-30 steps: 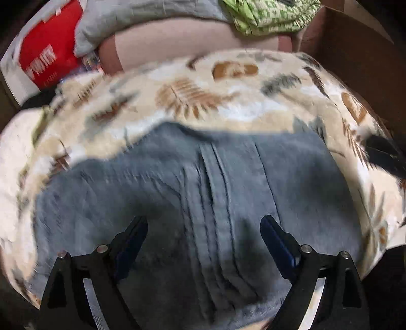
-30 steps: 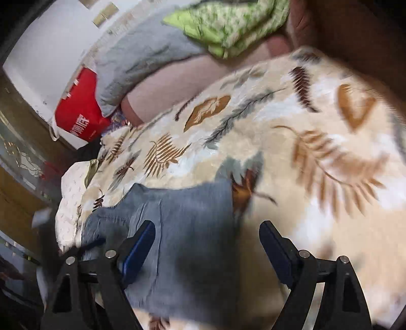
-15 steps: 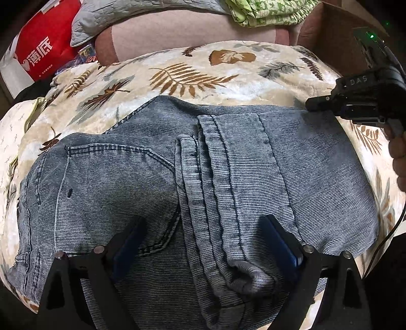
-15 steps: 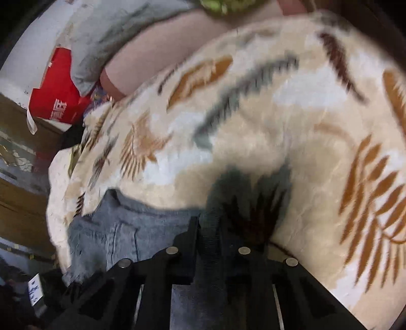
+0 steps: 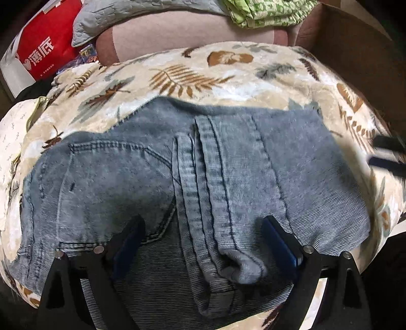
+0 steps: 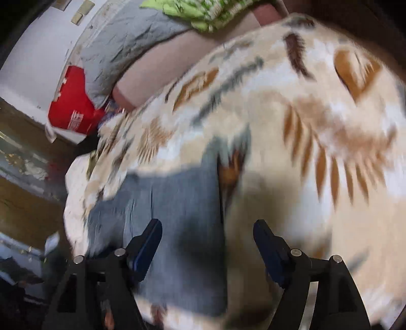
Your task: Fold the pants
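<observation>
Grey-blue denim pants (image 5: pixel 203 182) lie folded in a compact stack on a cream blanket with a leaf print (image 5: pixel 192 76). A back pocket shows on the left and folded hems run down the middle. My left gripper (image 5: pixel 203 243) is open and empty, hovering over the near edge of the stack. My right gripper (image 6: pixel 206 243) is open and empty at the pants' right edge (image 6: pixel 182 203), above denim and blanket. It shows blurred at the right rim of the left wrist view (image 5: pixel 388 154).
A red bag (image 5: pixel 43 48) stands at the far left. A grey pillow (image 5: pixel 142 10) and a green patterned cloth (image 5: pixel 266 12) lie on a pink cushion (image 5: pixel 177 35) behind the blanket. A brown cardboard box (image 5: pixel 355 43) is at the back right.
My right gripper was shut half a second ago and is open now, drawn back from the pants' edge. My left gripper stays open over the stack.
</observation>
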Demonstrator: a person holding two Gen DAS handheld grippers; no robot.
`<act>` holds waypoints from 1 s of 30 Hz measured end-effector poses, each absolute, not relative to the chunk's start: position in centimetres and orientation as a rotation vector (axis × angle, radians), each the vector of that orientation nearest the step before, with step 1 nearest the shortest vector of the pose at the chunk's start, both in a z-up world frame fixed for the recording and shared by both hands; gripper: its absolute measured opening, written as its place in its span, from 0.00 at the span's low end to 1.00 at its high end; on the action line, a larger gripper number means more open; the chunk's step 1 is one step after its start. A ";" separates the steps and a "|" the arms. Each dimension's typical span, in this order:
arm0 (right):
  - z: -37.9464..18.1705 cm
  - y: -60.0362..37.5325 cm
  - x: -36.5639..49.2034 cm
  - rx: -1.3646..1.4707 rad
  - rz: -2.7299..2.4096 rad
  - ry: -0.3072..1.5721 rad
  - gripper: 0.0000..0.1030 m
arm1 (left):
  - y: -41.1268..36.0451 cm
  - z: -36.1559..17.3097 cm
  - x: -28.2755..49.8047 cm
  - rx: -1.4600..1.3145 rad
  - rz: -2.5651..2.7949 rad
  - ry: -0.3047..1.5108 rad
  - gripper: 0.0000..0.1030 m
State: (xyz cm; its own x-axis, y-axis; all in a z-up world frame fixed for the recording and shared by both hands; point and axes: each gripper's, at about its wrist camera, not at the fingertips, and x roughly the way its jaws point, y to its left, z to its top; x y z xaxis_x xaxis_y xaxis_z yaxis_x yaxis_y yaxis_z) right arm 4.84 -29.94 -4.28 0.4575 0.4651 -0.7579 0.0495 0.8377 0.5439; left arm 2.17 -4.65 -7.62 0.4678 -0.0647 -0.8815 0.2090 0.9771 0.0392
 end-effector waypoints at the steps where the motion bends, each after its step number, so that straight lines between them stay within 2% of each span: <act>1: -4.7 -29.7 3.9 0.542 0.278 1.089 0.74 | -4.6 -7.7 2.1 0.144 -0.168 1.060 0.91; 5: -7.5 -27.7 1.3 0.576 0.337 1.163 0.73 | -4.5 -7.7 2.0 0.138 -0.169 1.046 0.91; 7: -8.5 -27.0 1.1 0.554 0.330 1.171 0.64 | -4.4 -7.9 1.9 0.137 -0.177 1.039 0.91; 8: -8.8 -26.9 1.1 0.550 0.314 1.166 0.43 | -4.3 -7.9 1.9 0.135 -0.182 1.035 0.91; 9: -8.8 -27.0 1.2 0.545 0.298 1.169 0.28 | -4.3 -7.9 1.8 0.135 -0.184 1.033 0.92; 10: -8.6 -27.1 1.1 0.545 0.292 1.162 0.17 | -4.3 -7.9 1.8 0.136 -0.187 1.031 0.92; 11: -8.0 -27.1 0.9 0.530 0.288 1.147 0.13 | -4.3 -7.9 1.8 0.138 -0.189 1.030 0.92; 14: -6.4 -26.1 0.0 0.472 0.255 1.118 0.12 | -4.3 -8.0 1.8 0.140 -0.192 1.028 0.93; 16: -8.2 -25.7 0.1 0.425 0.219 1.175 0.13 | -4.4 -8.0 1.8 0.144 -0.196 1.034 0.95; 19: -9.6 -27.3 0.4 0.571 0.227 1.178 0.18 | -4.6 -7.4 1.7 0.158 -0.187 1.043 0.95; 22: -8.6 -27.8 0.0 0.563 0.222 1.170 0.27 | -4.7 -5.9 1.1 0.136 -0.190 0.982 0.95; 24: -7.2 -28.1 -0.2 0.527 0.205 1.132 0.27 | -5.1 -5.7 0.8 0.151 -0.208 0.960 0.95; 27: -4.5 -28.5 0.0 0.542 0.210 1.044 0.29 | -6.1 -8.0 1.1 0.231 -0.197 1.033 0.96; 30: -3.2 -27.6 2.0 0.585 0.300 1.008 0.31 | -5.7 -8.1 1.0 0.193 -0.198 1.012 0.96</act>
